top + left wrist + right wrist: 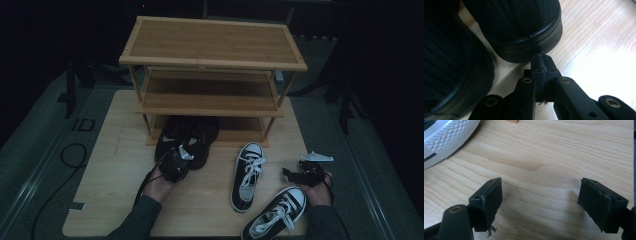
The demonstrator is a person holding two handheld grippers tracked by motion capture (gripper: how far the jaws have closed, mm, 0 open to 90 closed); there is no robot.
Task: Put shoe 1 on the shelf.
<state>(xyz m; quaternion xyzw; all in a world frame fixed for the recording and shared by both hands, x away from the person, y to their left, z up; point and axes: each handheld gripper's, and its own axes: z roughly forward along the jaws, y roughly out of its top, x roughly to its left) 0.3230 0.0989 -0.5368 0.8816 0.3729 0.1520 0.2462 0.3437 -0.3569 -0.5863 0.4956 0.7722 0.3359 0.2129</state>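
Observation:
A pair of black shoes (pixel 186 139) lies with its toes under the bottom shelf of a wooden shoe rack (pixel 212 55). My left gripper (pixel 176 162) is just behind their heels. In the left gripper view it (pixel 541 65) is shut, pads pressed together with nothing between them, and its tip touches the heel of one black shoe (pixel 524 32). The other black shoe (pixel 449 75) lies beside it. My right gripper (pixel 294 174) rests low over the table at the right and stands open (pixel 540 183), with bare wood between its fingers.
Two black-and-white sneakers lie on the table: one (pixel 247 175) in the middle, the other (pixel 277 212) near the front edge. A white toe cap (pixel 446 135) is close to my right gripper. The wooden tabletop (pixel 115 165) ends in grey floor on all sides.

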